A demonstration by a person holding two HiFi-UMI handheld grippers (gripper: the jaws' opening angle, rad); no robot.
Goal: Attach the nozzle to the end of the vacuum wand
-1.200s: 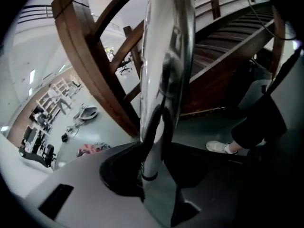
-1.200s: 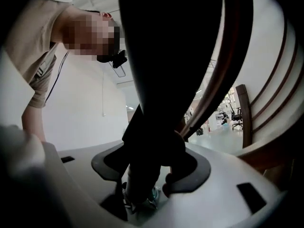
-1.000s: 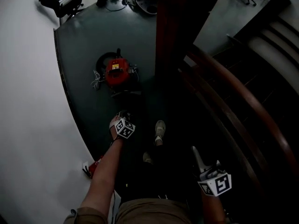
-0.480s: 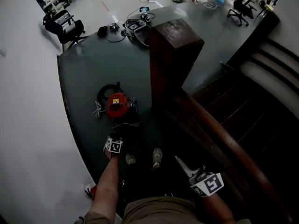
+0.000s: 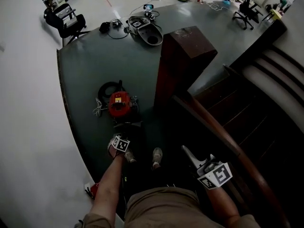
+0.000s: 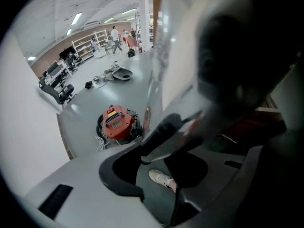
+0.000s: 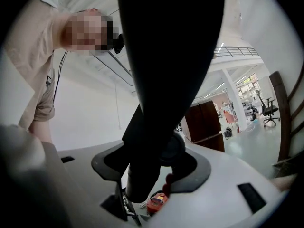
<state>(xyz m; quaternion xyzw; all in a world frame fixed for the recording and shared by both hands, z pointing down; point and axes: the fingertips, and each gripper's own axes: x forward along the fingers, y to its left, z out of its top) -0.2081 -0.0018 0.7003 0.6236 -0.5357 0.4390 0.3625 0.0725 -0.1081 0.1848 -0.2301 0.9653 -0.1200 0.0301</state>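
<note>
Moved: both grippers shifted since a second ago, nozzle raised | Right: right gripper clamped around nozzle, lower right | Left: left gripper clenched on vacuum wand, lower centre-left | Around: red vacuum on floor above it; wooden post and handrail crowd the right.

Khaki trousers, pale shoes, apparently short sleeves

Head view dim; stairs at right nearly black, far floor brighter. Gripper views bulge at edges; wand blurred, nozzle backlit black.
</note>
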